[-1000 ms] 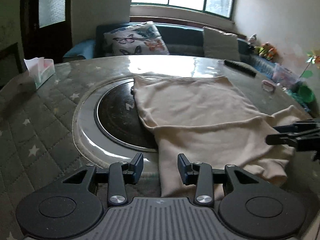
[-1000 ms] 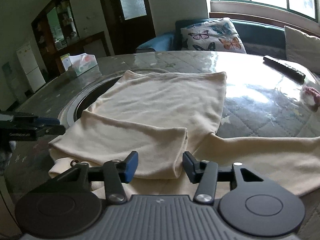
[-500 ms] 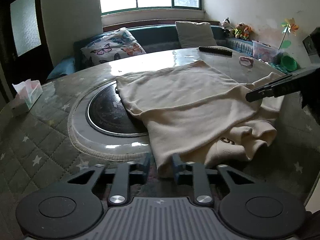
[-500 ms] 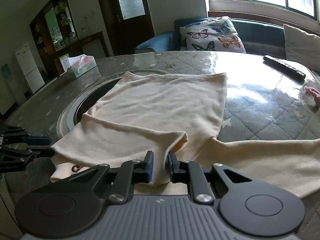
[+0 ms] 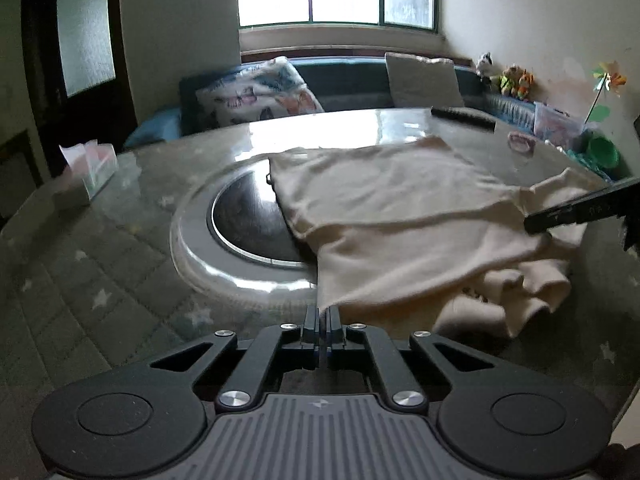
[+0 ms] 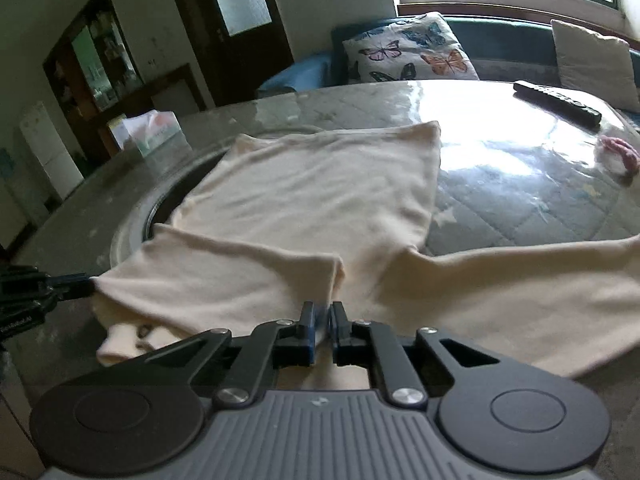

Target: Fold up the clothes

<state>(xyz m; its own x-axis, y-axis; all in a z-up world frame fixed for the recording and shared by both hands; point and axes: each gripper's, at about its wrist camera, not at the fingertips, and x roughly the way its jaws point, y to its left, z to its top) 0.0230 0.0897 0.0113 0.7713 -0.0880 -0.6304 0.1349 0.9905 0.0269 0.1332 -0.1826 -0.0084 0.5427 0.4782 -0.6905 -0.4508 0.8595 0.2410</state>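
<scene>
A cream long-sleeved top lies spread on the round table, one sleeve folded across its body. My left gripper is shut on the near corner of that folded part and lifts it slightly. It shows at the left edge of the right wrist view. My right gripper is shut on the cuff end of the folded sleeve. It enters the left wrist view as a dark bar at the right. The other sleeve stretches out to the right.
The table has a quilted star-pattern cover and a round dark inset partly under the top. A tissue box stands at the left. A remote and a pink item lie at the far right. A sofa with cushions is behind.
Both grippers have closed from open onto the top's folded part, the left on its near corner and the right on the cuff end. The cloth at both holds has lifted a little.
</scene>
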